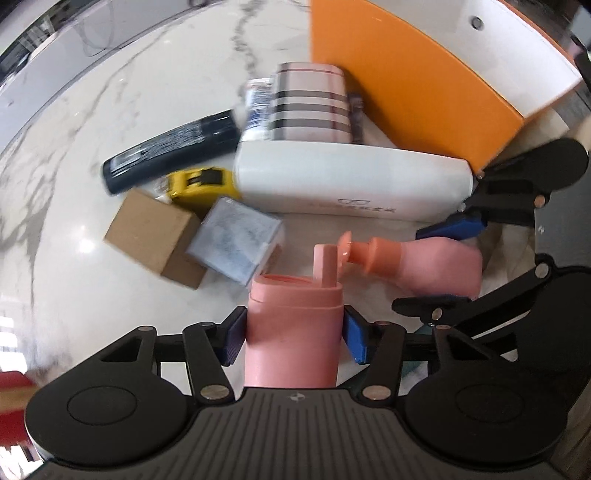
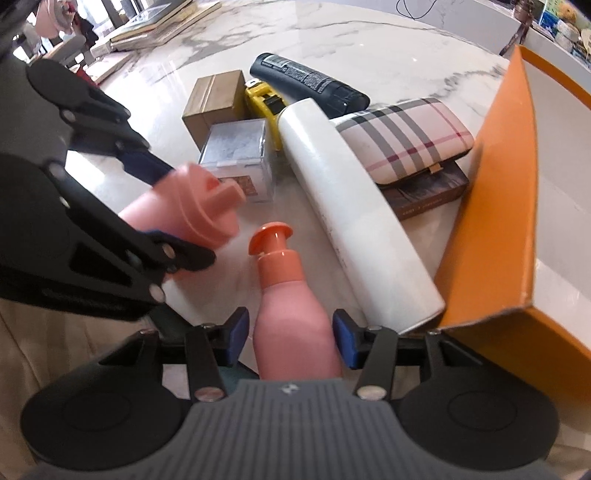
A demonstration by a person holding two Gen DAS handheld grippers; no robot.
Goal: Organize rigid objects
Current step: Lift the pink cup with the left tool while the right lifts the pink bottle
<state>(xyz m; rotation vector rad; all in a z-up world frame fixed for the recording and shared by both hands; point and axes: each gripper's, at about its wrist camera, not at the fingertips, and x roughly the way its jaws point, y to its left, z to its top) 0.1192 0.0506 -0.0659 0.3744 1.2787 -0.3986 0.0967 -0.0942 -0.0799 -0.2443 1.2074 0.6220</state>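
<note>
The pink cap's (image 1: 295,314) lower part is hidden under the left gripper (image 1: 293,339), whose pads press its sides; at two o'clock, the right gripper (image 2: 290,341) clasps the pink pump bottle (image 2: 295,321), its base cut off; the orange box (image 2: 491,221), at three o'clock, shows a white inside; the marble table (image 2: 369,48) bears the rest.

Stacked books (image 2: 155,22) beyond the clutter

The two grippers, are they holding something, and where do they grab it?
Yes. The left gripper holds a pink flip-cap bottle by its body, below the cap. The right gripper holds a pink pump bottle by its body, below the orange pump.
</note>
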